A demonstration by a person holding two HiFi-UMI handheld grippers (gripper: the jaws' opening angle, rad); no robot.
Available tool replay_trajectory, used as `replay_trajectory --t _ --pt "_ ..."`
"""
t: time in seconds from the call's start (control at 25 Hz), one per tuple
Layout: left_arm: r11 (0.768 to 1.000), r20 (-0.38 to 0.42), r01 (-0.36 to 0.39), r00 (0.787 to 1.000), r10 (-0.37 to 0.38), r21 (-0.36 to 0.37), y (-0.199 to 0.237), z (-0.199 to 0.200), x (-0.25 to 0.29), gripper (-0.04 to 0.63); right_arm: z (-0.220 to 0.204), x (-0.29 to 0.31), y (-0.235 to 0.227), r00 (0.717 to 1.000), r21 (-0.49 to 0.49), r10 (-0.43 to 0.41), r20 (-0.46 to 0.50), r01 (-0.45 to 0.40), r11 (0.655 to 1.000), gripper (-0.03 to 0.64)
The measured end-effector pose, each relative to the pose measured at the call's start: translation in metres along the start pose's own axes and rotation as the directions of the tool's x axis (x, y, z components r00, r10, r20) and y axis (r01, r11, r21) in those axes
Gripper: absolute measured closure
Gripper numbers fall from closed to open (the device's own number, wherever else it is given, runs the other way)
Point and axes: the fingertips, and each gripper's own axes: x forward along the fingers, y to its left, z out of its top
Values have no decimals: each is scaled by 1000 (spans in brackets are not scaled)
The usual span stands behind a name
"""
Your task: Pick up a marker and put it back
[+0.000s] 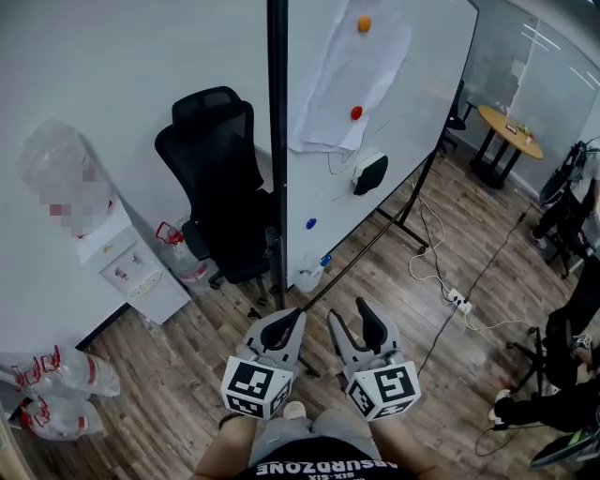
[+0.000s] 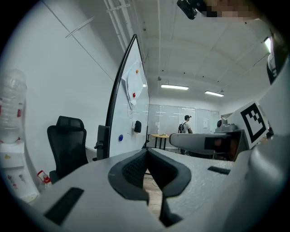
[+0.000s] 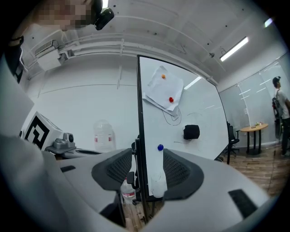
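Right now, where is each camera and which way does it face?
Head view: on the head, steeply down at whiteboard, chair, floor; left gripper, right gripper, legs show.
Left gripper view: on that gripper, along shut jaws toward the whiteboard's edge; right gripper at right.
Right gripper view: on that gripper, through open jaws at the whiteboard.
All share the eraser.

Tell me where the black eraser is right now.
Head view, right of centre: the black eraser sticks on the whiteboard, just below the paper sheet.

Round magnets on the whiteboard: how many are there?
3: the orange magnet at the paper's top, the red magnet near its bottom, the blue magnet lower on the bare whiteboard.
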Motion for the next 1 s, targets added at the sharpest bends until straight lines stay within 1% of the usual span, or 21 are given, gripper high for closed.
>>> replay_trajectory --t 0.2,0.44,0.72,1.0 --pt "1000 -11 -8 1000 7 -17 13 -3 8 588 -2 9 -8 1000 2 -12 -13 12 1000 424" --pt "1000 -23 -10 1000 10 -20 21 -5 19 588 -12 24 -22 999 32 -20 -35 21 999 425" --pt "999 -45 -21 999 20 -26 29 -9 41 588 -24 52 -40 998 61 13 -69 -9 998 425" --pt "998 -71 -53 996 50 -43 34 -16 62 588 -40 69 -61 991 83 45 -122 -35 996 426"
